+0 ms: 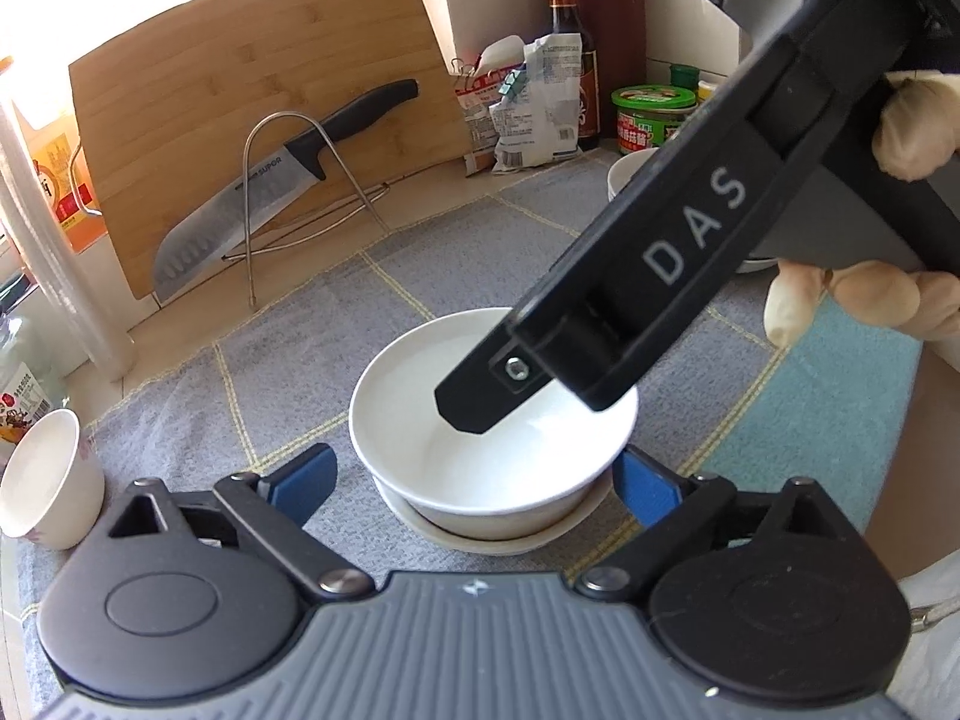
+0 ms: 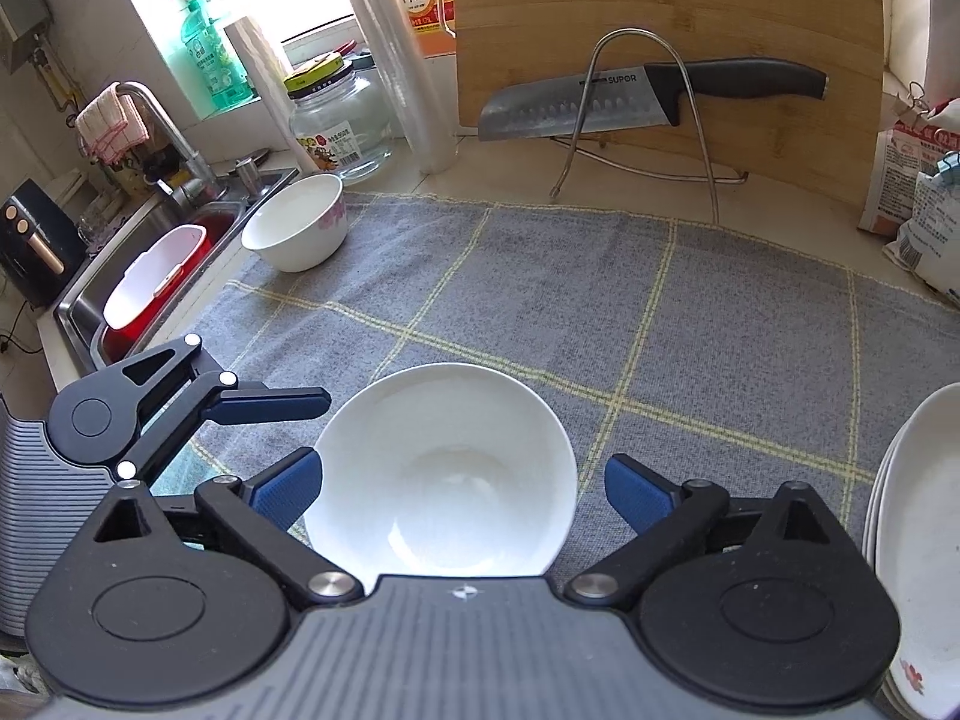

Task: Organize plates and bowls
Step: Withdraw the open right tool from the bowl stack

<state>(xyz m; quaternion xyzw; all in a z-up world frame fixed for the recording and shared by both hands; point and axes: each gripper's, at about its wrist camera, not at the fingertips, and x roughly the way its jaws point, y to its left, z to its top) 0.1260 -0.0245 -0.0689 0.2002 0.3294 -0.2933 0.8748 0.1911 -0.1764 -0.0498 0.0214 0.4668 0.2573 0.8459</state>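
A white bowl (image 1: 480, 456) sits nested in another white dish (image 1: 498, 540) on the grey checked mat (image 1: 336, 330). My left gripper (image 1: 474, 486) is open, with its blue pads on either side of the bowl's near rim, apart from it. My right gripper (image 2: 459, 489) is open just above the same bowl (image 2: 444, 474); in the left wrist view its black body (image 1: 660, 276) reaches over the bowl from the upper right. A second white bowl with pink flowers (image 2: 297, 222) stands at the mat's far left. A stack of white plates (image 2: 918, 540) lies at the right edge.
A bamboo cutting board (image 2: 660, 12) with a knife (image 2: 630, 96) on a wire rack stands at the back. A sink (image 2: 150, 264) with a red and white tub lies left. A glass jar (image 2: 342, 114), bottles and food bags line the back wall.
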